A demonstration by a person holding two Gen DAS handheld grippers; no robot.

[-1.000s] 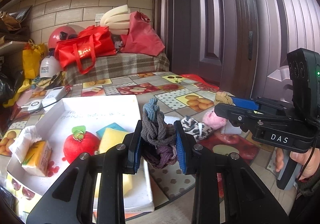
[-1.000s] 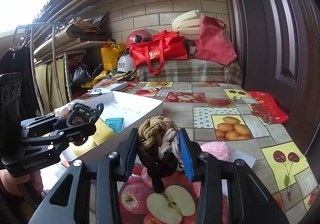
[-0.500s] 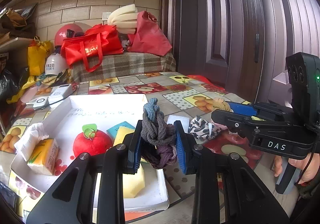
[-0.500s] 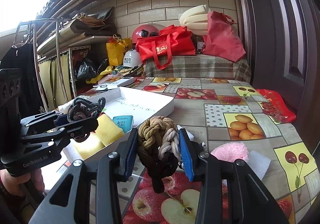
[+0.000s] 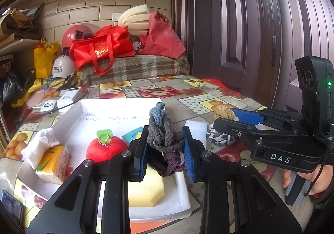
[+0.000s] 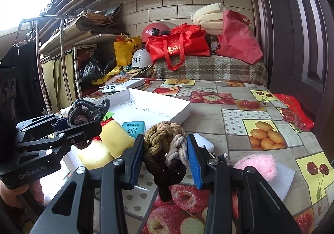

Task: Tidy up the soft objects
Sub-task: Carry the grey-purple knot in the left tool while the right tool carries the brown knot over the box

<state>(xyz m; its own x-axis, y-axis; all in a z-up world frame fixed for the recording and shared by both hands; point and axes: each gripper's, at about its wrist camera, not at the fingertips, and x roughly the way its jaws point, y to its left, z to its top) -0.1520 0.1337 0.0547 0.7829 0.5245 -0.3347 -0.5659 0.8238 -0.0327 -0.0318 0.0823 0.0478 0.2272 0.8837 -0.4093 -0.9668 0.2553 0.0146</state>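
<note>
My left gripper (image 5: 165, 150) is shut on a knotted grey, blue and purple cord bundle (image 5: 163, 140), held above the near edge of the white tray (image 5: 117, 104). My right gripper (image 6: 166, 155) is shut on a knotted tan, cream and brown cord bundle (image 6: 165, 150), hanging over the fruit-print tablecloth just right of the tray (image 6: 179, 113). In the tray lie a red plush apple (image 5: 106, 148), yellow sponges (image 6: 117, 140), a teal packet (image 6: 133, 128) and a tissue pack (image 5: 53, 164). Each gripper shows in the other's view: the right one (image 5: 231, 117), the left one (image 6: 83, 119).
On the cloth right of the tray lie a pink fluffy ball (image 6: 258, 164), white foam pieces (image 6: 281, 177) and a spotted scrunchie (image 5: 219, 138). A power bank (image 5: 68, 95) sits beyond the tray. Red bags (image 5: 102, 50) and helmets crowd the far end; a door (image 5: 250, 35) stands at the right.
Both grippers keep their grip on the bundles. The right gripper has drifted left toward the tray, and the tray's contents now sit closer under the left gripper.
</note>
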